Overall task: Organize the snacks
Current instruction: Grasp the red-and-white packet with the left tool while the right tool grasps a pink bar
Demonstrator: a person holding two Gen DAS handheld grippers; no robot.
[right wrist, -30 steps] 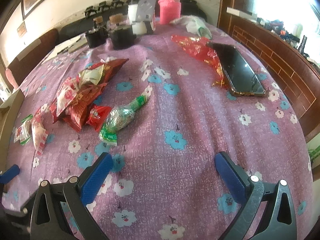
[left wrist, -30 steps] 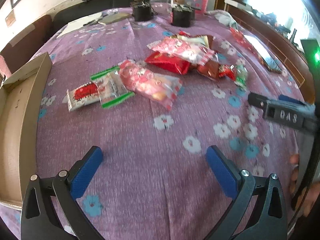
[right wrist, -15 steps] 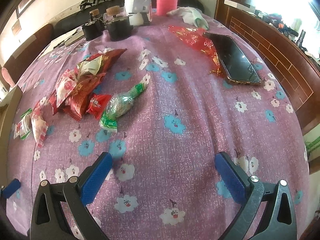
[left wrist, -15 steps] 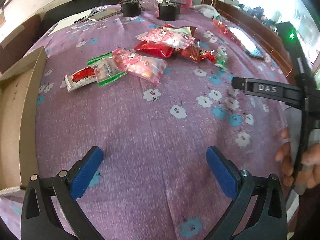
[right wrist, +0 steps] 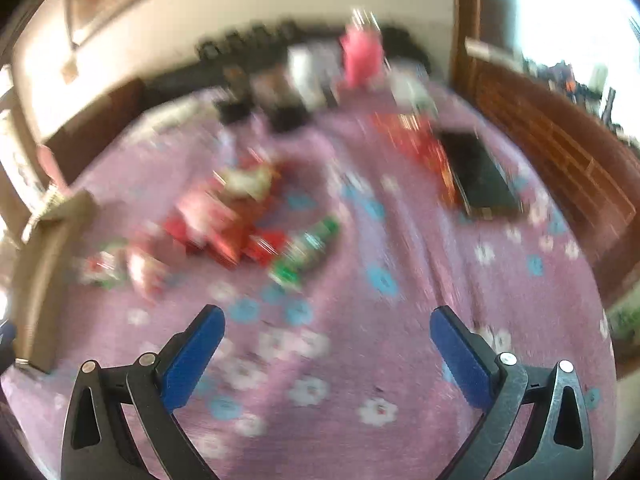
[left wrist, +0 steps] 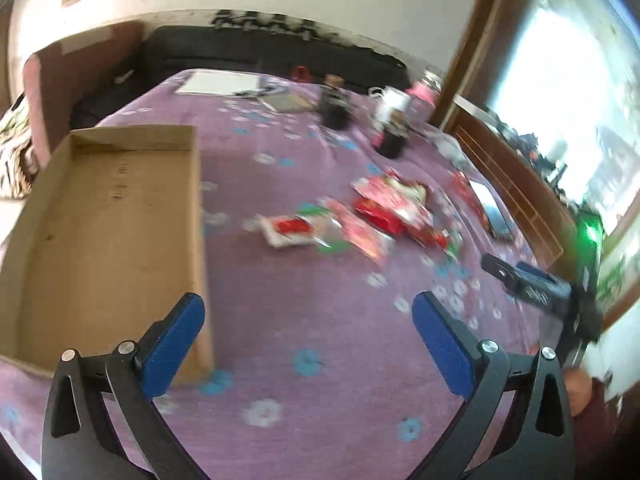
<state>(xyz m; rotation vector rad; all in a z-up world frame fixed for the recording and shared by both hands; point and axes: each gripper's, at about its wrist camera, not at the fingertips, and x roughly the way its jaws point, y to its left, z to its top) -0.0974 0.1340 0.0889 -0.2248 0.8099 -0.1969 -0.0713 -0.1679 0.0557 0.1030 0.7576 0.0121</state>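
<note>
A matt purple floral cloth tablecloth (left wrist: pixel 320 320) is covering the table, under glossy red and pink plastic snack wrappers (left wrist: pixel 372 212). A plain brown cardboard box (left wrist: pixel 100 220) is showing a dull, rough finish. A glossy black glass-faced phone (right wrist: pixel 480 176) is reflecting light beside polished brown wooden panelling (right wrist: pixel 560 136).

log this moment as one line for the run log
left gripper: open, empty | right gripper: open, empty | snacks: loose on cloth | box: empty | phone: right of snacks
</note>
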